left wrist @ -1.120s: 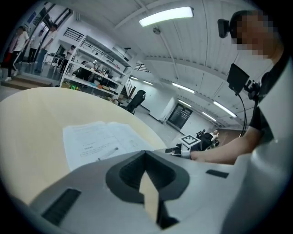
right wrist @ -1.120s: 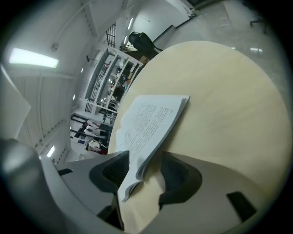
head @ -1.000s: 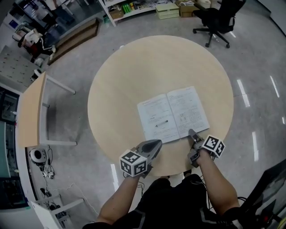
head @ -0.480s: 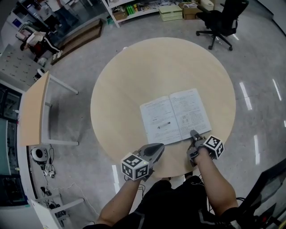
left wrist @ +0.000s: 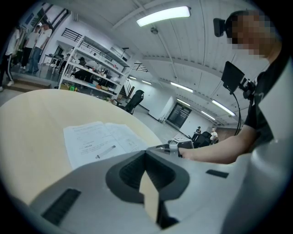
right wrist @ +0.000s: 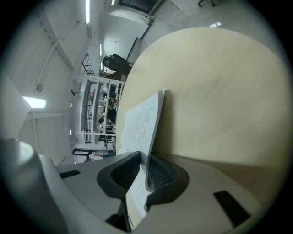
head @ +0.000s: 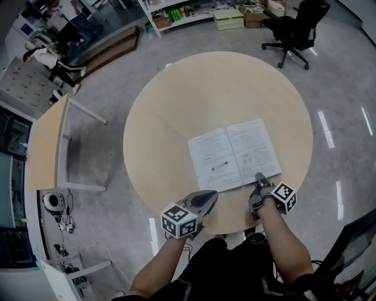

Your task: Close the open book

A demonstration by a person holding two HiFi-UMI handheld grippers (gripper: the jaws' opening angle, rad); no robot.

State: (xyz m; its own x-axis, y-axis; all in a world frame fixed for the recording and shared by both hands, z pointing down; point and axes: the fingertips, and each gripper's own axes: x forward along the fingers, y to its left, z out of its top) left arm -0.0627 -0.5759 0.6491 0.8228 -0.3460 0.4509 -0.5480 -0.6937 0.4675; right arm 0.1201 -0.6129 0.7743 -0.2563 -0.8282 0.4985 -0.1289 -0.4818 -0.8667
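Observation:
An open white book (head: 235,156) lies flat on the round pale wooden table (head: 194,100), toward its near right side. My right gripper (head: 259,177) sits at the near edge of the book's right-hand half. In the right gripper view its jaws have just been closing and now pinch the right-hand pages (right wrist: 142,121), with the gripper (right wrist: 143,157) rolled on its side. My left gripper (head: 212,194) hovers at the table's near edge, just below the book's left page and apart from it. Its tips (left wrist: 145,151) meet with nothing between them. The book (left wrist: 96,140) lies ahead of it.
A black office chair (head: 291,29) stands beyond the table at the top right. A rectangular side table (head: 44,147) is at the left. Shelves with boxes (head: 194,12) line the far wall. People (head: 53,59) are at the upper left.
The right gripper's jaws have closed onto the near edge of the book's right-hand pages, and the gripper has rolled a little. The left gripper has hardly moved.

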